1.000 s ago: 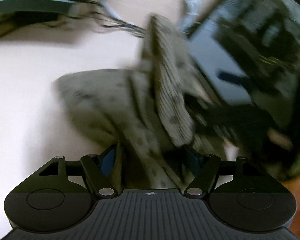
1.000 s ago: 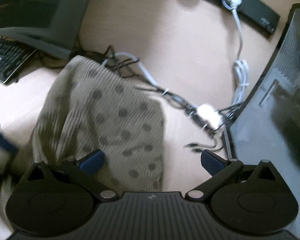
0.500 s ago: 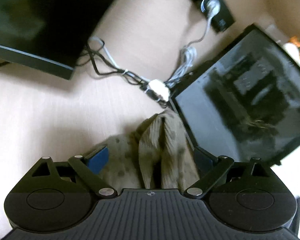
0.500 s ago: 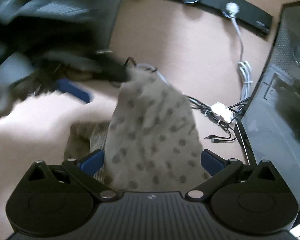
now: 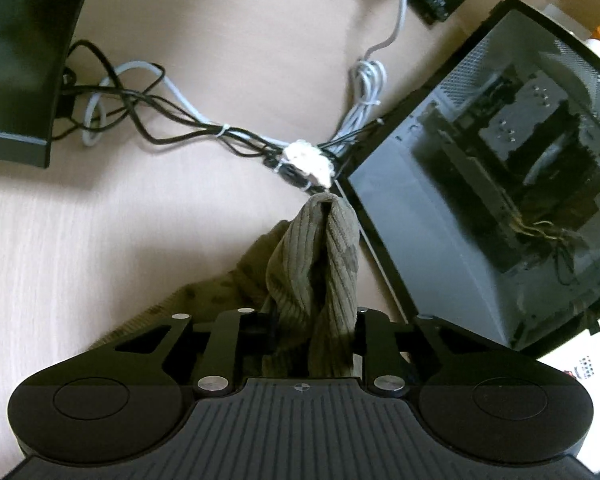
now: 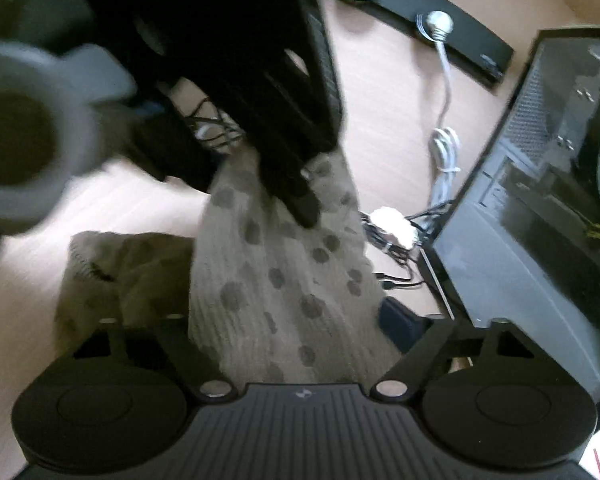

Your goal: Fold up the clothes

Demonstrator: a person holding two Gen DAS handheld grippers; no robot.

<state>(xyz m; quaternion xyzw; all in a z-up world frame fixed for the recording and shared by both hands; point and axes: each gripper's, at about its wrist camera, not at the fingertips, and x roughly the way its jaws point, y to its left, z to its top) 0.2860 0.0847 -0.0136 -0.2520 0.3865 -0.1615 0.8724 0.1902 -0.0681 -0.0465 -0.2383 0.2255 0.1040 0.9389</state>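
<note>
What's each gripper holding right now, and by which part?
The left gripper is shut on a bunched fold of the spotted garment. The right gripper is open around the garment, gripping nothing.

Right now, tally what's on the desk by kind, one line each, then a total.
Dotted ribbed garment: 1
Computer case with a see-through side: 1
Monitor: 1
Black bar along the desk's back edge: 1
Cable tangle: 1 (strands too snarled to count singly)
Grippers: 2, the left gripper and the right gripper
Total: 7
</note>
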